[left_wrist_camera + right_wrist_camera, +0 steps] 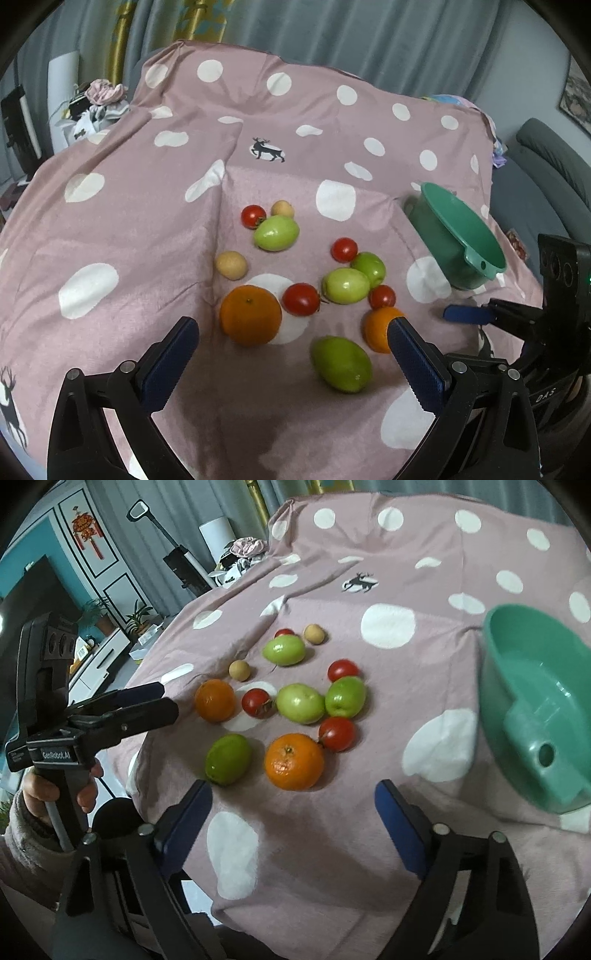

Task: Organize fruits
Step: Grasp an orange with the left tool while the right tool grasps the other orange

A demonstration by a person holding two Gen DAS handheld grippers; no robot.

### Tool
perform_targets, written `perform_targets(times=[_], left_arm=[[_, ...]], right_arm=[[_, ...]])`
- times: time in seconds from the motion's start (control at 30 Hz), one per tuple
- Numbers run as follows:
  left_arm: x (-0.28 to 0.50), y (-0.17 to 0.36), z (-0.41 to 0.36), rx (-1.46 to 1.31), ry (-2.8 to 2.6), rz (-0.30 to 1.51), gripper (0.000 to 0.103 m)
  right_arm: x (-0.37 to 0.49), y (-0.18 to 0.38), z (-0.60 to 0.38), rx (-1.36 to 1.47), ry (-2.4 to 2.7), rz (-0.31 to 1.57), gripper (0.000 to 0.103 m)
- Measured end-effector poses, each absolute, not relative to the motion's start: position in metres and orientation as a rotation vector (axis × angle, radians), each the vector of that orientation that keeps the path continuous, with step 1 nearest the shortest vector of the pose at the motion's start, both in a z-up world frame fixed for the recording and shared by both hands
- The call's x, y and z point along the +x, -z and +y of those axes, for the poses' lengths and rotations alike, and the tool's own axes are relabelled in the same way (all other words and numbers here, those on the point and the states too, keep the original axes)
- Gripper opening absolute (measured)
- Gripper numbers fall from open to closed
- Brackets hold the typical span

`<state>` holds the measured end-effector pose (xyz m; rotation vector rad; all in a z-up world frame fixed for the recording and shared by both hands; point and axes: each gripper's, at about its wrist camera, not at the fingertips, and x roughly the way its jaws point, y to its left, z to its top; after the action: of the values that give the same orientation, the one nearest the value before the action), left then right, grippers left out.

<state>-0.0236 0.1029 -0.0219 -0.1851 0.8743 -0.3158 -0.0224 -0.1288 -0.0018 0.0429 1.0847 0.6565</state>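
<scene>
Loose fruit lies on a pink dotted cloth: two oranges, several green fruits, several red tomatoes and two small tan fruits. A green plastic bowl stands empty at the right. My left gripper is open and empty just before the near fruits. My right gripper is open and empty, just short of an orange. The left gripper also shows at the left of the right wrist view.
The cloth-covered table drops off at its near and left edges. A grey sofa stands to the right. Clutter, a vacuum and a TV cabinet lie beyond the table's left side.
</scene>
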Motion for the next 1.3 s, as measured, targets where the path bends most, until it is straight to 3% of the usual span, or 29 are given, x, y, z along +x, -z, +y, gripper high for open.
perform_targets(times=[0.1, 0.2, 0.33, 0.47, 0.6, 0.9, 0.97, 1.3], left_arm=[[-0.018, 0.025, 0.101, -0.161, 0.309, 0.879, 0.099], [-0.011, 0.028, 0.098, -0.136, 0.313, 0.888, 0.084], [-0.001, 0.036, 0.093, -0.091, 0.295, 0.914, 0.083], [0.007, 0.045, 0.09, -0.045, 0.279, 0.944, 0.073], [0.013, 0.054, 0.089, -0.013, 0.263, 0.973, 0.072], [0.022, 0.061, 0.081, 0.048, 0.249, 0.994, 0.058], [0.024, 0.065, 0.08, 0.069, 0.236, 1.009, 0.05], [0.031, 0.066, 0.082, 0.043, 0.242, 1.014, 0.048]], right_arm=[[-0.019, 0.007, -0.129, 0.064, -0.664, 1.095, 0.08], [-0.016, 0.01, -0.129, 0.083, -0.665, 1.102, 0.077], [-0.012, 0.015, -0.127, 0.104, -0.67, 1.108, 0.073], [-0.006, 0.02, -0.123, 0.107, -0.683, 1.124, 0.066], [-0.002, 0.023, -0.119, 0.106, -0.69, 1.131, 0.063], [0.002, 0.029, -0.113, 0.094, -0.695, 1.137, 0.049], [0.002, 0.03, -0.115, 0.097, -0.693, 1.141, 0.047], [0.006, 0.036, -0.11, 0.103, -0.692, 1.153, 0.044]])
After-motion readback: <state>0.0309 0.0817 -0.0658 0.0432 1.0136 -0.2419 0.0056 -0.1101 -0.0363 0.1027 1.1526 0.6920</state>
